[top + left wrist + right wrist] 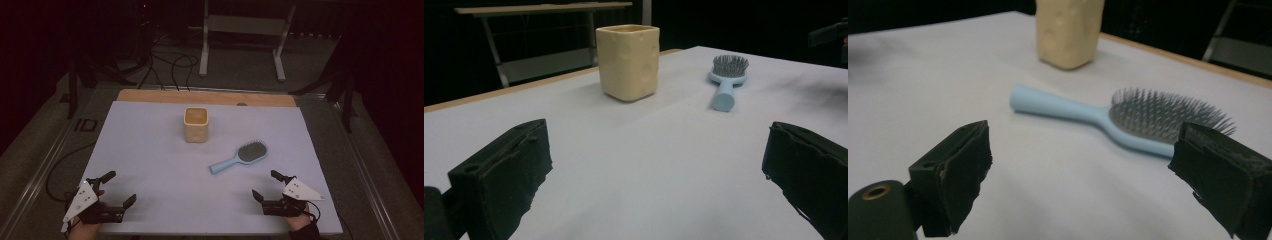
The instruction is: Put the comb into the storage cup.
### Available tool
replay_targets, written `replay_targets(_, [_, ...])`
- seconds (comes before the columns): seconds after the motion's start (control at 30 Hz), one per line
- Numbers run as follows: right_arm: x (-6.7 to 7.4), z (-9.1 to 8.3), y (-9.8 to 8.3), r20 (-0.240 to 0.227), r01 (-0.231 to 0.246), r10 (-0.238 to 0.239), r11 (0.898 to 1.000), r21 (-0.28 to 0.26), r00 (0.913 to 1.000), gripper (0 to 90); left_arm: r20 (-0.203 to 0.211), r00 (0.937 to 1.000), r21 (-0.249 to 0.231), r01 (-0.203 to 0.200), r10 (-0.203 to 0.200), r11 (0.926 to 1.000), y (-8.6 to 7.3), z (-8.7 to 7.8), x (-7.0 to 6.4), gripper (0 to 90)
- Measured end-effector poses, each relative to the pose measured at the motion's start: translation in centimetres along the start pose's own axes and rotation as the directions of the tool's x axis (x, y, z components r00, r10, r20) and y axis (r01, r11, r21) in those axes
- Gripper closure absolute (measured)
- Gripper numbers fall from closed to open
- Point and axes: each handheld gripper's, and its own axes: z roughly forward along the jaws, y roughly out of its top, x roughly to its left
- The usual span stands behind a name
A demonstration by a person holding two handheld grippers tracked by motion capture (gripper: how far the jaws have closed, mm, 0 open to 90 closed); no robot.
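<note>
Both claws apart and empty near worktop's front edge; right gripper (266, 185) risks rolling hairbrush (240, 156) sideways, bumping cup (196, 124); left gripper (118, 187) idle.

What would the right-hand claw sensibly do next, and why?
Probably ease the right gripper forward to the blue hairbrush. Its jaws stand wide open with nothing between them, the brush lies flat, bristles up, just ahead of it, apart from the yellow cup, and its handle is free.

No readable text, label or number anywhere
</note>
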Motion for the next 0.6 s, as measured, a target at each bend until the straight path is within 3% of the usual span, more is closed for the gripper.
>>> replay_targets(0.13, [0.27,0.11,0.01,-0.026,0.005,-0.005,1.000,0.009,0.9997,8.4,0.003,1.0000,-0.001,-0.002,0.002,1.0000,0.00,-0.02,-0.03,0.0])
replay_targets(0.6, [0.31,0.15,0.17,-0.025,0.006,-0.005,0.999,0.035,0.9997,8.4,-0.001,1.0000,0.000,0.001,-0.001,1.0000,-0.01,-0.06,-0.03,0.0])
